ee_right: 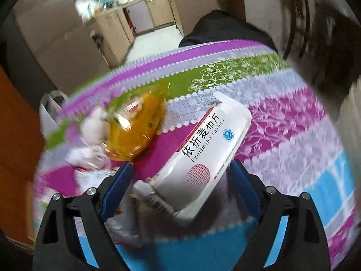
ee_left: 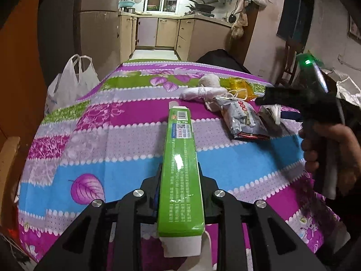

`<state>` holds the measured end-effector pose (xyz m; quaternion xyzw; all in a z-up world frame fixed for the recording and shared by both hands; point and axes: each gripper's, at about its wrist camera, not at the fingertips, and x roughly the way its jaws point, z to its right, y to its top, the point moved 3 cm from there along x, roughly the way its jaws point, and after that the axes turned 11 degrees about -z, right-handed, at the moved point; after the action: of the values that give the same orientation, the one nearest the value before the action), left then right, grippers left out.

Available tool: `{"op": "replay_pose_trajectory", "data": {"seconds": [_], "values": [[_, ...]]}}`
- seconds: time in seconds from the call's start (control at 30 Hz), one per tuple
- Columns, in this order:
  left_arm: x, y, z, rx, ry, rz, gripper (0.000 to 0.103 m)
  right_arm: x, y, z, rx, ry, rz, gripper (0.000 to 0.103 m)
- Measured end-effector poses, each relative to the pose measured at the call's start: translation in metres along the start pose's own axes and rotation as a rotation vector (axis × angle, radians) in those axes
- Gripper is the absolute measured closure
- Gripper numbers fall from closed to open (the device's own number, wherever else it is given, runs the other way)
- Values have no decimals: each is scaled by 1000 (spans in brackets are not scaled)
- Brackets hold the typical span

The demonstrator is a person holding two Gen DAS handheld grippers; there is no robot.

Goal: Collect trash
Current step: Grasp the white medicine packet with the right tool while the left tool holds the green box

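1. I see a patchwork floral tablecloth (ee_left: 117, 140); kitchen cabinets (ee_left: 167, 31) behind.
2. White plastic bag (ee_left: 70, 83) stands off the table's left edge, contents hidden.
3. My left gripper (ee_left: 179, 176) clamps a green box (ee_left: 180, 158).
4. My right gripper (ee_right: 180, 176) is spread wide; white tablet box (ee_right: 203, 153) sits loose between its fingers.

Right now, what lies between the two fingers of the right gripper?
In the right wrist view, a white tablet box lies slanted between the open right gripper's blue fingers, over the patterned tablecloth.
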<state>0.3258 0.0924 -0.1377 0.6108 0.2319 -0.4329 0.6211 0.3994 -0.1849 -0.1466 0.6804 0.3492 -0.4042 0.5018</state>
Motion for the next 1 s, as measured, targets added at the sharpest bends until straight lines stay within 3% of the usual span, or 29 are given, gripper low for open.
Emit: {"op": "replay_pose_trajectory", "data": {"seconds": [0.07, 0.13, 0.2, 0.27, 0.4, 0.6, 0.73, 0.83, 1.0], "values": [[-2, -2, -4, -1, -15, -1, 78, 4, -7, 6, -49, -20, -13, 22], [-6, -4, -9, -1, -37, 9, 73, 0, -17, 17, -130, -93, -34, 22], [-9, -6, -10, 3, -71, 6, 59, -9, -31, 38, -191, -87, -66, 22], [-14, -9, -7, 21, -93, 12, 50, -21, -43, 63, -219, -134, -61, 20], [-25, -13, 8, 93, -76, 30, 41, -47, -61, 105, -185, -38, -28, 15], [-25, -9, 16, 111, -49, 19, 37, -44, -45, 93, -242, -42, 42, 13], [-9, -3, 11, 96, -20, -30, 37, -17, -18, 79, -249, -37, -2, 13], [6, -3, 10, 95, 7, -89, 44, -8, -13, 75, -244, -9, -36, 23], [17, -9, 7, 85, 25, -126, 50, -9, -13, 74, -233, -24, -33, 23]]}}
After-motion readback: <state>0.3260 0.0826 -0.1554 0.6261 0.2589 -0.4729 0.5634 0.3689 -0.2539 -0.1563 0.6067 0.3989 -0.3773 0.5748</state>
